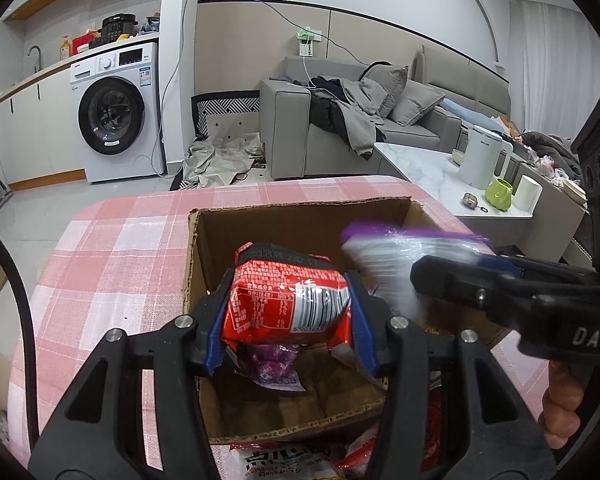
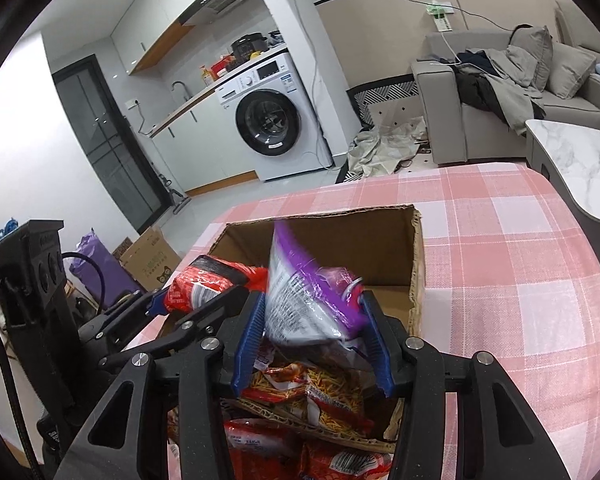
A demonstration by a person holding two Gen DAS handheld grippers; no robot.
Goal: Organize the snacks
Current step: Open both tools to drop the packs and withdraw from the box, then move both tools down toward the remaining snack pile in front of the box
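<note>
An open cardboard box (image 1: 300,216) stands on the pink checked tablecloth (image 1: 120,260). My left gripper (image 1: 289,280) is shut on a red snack packet (image 1: 284,308) and holds it over the box's near part. A purple packet (image 1: 276,364) lies in the box below it. My right gripper (image 2: 311,298) is shut on a purple and white snack packet (image 2: 300,292), which is blurred and stands up over the same box (image 2: 380,248). The two grippers are side by side, the left gripper (image 2: 168,300) with its red packet (image 2: 208,280) just to the left. Several red snack packets (image 2: 320,400) lie heaped nearest me.
To the right stands a marble coffee table (image 1: 428,168) with a white kettle (image 1: 480,156), a green mug (image 1: 498,194) and a white cup (image 1: 527,193). Behind the table are a grey sofa (image 1: 296,128) and a washing machine (image 1: 116,112). A cardboard carton (image 2: 152,260) sits on the floor at left.
</note>
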